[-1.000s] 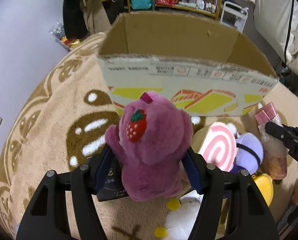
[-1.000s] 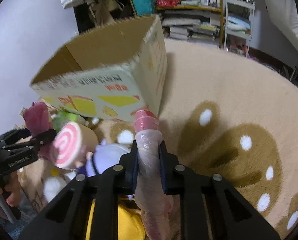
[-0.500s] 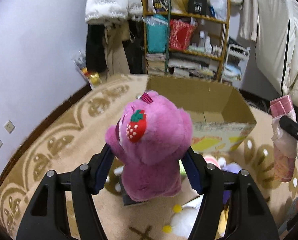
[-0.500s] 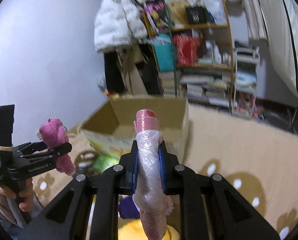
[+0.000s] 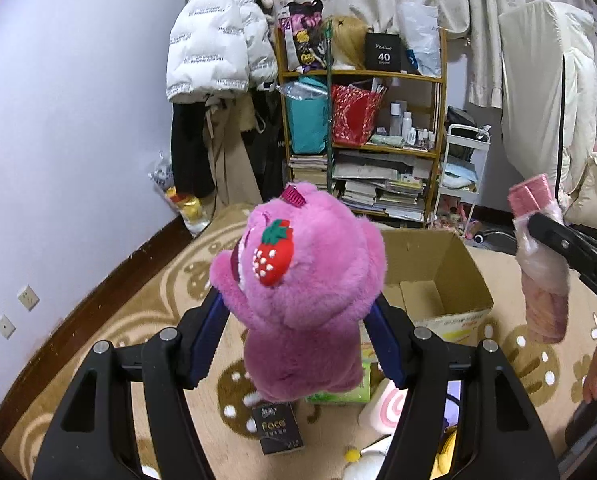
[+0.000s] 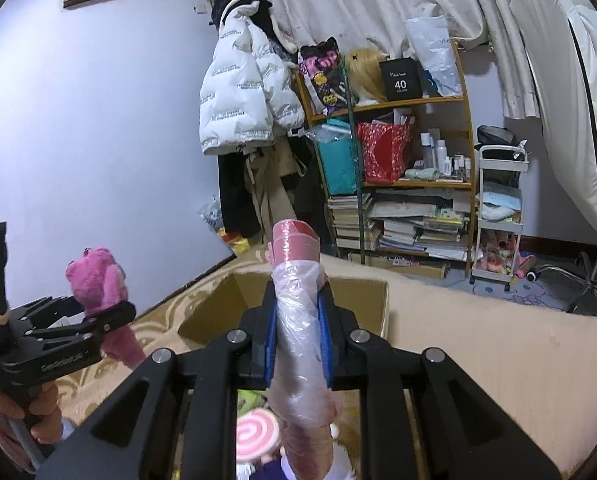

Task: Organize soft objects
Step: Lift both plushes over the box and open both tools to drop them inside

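Left wrist view: the fuzzy pink bear [image 5: 302, 304], a red strawberry on its head, is pinched in the left tool [image 5: 298, 340], held in the air above the rug [image 5: 130, 312]. The right tool [image 6: 298, 332] clamps one pink plastic-wrapped toy [image 6: 298, 320], its lower end cut off. One open box [image 5: 438, 280] sits beyond. The floor toys are half hidden, so they cannot be counted.

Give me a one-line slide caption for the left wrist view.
Left gripper clamps a pink plush bear above the open cardboard box, while the right gripper's plastic-wrapped pink toy hangs alongside.
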{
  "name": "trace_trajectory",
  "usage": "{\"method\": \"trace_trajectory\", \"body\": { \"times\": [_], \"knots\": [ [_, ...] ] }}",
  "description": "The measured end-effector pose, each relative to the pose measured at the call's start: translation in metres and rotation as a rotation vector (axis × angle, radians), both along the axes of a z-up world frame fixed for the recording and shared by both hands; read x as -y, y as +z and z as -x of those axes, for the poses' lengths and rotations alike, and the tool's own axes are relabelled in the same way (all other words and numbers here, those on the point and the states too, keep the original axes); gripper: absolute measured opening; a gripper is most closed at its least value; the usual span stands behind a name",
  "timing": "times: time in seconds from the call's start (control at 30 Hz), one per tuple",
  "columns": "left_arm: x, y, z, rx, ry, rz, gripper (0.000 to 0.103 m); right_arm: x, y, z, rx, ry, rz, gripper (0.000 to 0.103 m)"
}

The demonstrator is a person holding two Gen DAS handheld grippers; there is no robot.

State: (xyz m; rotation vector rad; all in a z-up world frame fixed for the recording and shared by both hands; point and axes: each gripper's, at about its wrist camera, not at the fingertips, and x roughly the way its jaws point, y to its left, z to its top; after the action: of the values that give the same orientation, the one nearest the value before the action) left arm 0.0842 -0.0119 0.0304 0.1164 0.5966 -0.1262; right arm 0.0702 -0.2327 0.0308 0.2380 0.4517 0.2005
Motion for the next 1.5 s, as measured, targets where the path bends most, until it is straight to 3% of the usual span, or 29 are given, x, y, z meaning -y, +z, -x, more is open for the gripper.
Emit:
{"method": "trace_trajectory", "body": {
  "times": [0.33, 0.43, 0.73, 0.93, 1.23, 1.5],
  "knots": [
    [0.009, 0.021, -0.024, 0.034, -0.026, -0.010, 0.065, 0.005, 0.012, -0.032, 0.031, 0.017, 0.013, 0.019],
    [0.015, 0.020, -0.036, 0.053, -0.024, -0.034, 0.065, 0.005, 0.008, -0.038, 0.028, 0.017, 0.010, 0.019],
    [0.021, -0.004, -0.068, 0.043, -0.051, -0.005, 0.066, 0.008, -0.006, -0.061, 0.027, 0.005, -0.020, 0.019],
    [0.024, -0.030, -0.088, -0.022, -0.045, 0.006, 0.066, 0.015, -0.022, -0.071, 0.039, -0.014, -0.049, 0.019],
    [0.035, -0.058, -0.111, -0.110, -0.046, -0.006, 0.067, 0.033, -0.062, -0.089, -0.059, -0.021, -0.157, 0.021],
    [0.040, -0.074, -0.110, -0.163, -0.056, -0.024, 0.068, 0.033, -0.073, -0.091, -0.088, -0.019, -0.154, 0.022]
  ]
}}
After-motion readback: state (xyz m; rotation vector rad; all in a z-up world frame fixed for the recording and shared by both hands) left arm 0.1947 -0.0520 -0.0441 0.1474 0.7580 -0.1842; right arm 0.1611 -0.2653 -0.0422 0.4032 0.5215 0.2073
